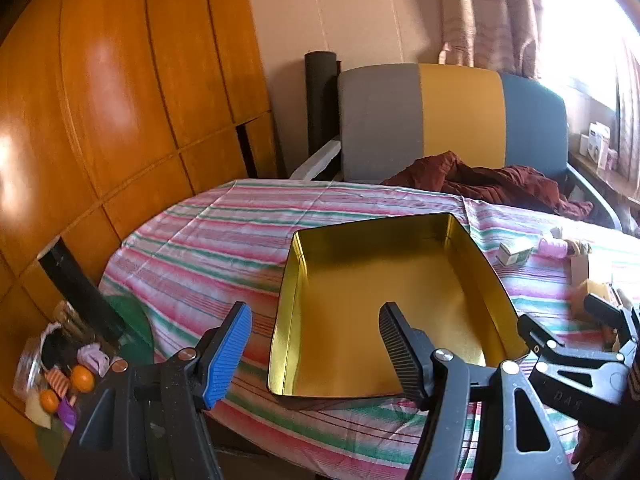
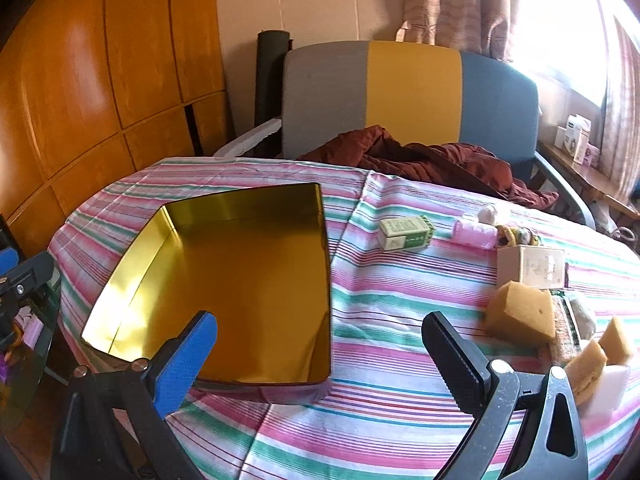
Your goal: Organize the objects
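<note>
A shallow rectangular gold-lined metal tin sits open on the surface, on a pink, green and white striped cloth, with nothing inside it. The left gripper hangs over the tin's near edge, its jaws spread wide and holding nothing. The right gripper hovers over the tin's near right corner and the cloth beside it, jaws likewise spread and empty. To the right of the tin, apart from it, lie a small green and white carton, a pink roll, a beige square box and a chunky yellow sponge block, with more sponge pieces near the right edge. A dark red garment is heaped on the grey, yellow and blue chair behind.
</note>
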### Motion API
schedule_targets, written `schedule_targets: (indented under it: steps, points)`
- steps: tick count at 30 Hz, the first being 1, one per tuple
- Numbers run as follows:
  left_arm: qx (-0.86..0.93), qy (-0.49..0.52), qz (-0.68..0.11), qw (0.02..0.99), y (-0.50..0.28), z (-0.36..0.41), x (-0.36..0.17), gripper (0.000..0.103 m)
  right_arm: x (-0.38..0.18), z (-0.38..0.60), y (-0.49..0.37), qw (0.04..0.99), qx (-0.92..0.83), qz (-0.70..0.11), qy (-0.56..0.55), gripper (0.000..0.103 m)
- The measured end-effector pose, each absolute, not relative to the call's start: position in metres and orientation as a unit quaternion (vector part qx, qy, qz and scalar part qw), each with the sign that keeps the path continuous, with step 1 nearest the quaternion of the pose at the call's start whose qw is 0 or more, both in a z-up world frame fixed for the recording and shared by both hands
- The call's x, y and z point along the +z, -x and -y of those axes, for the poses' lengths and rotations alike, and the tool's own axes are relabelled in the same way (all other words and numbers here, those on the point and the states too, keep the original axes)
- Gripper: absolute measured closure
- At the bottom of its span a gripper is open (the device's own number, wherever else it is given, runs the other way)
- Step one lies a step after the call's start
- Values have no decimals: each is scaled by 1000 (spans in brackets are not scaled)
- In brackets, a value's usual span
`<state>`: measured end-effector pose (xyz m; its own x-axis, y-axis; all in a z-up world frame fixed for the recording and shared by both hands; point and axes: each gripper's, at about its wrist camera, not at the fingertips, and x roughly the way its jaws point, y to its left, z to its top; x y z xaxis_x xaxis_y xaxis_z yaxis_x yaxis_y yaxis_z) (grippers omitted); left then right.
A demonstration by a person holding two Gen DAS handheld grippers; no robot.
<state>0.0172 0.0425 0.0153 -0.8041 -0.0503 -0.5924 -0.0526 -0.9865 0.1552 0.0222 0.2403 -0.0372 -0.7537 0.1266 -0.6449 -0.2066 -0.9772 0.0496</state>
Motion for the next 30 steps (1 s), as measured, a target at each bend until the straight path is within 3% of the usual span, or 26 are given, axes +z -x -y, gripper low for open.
schedule_targets:
  steps: [10,13,18,24,30]
  points:
    - [941,320,-100,47,-15,-69,14,36,-40,-272,-31,124,930,-77,337,0]
    - [933,333,-93,98,-13,-79,11,36,-41,-288,-37,142,927,-85,336,0]
    - [893,378,-16,245,-6,-96,5,36,-44,-321,-52,182,918,-98,340,0]
    - [873,381,-63,297,-12,-145,1,36,-38,-367,-79,228,908,-119,331,0]
    - [838,418,-47,346,0,-175,-12,36,-35,-418,-113,274,889,-149,336,0]
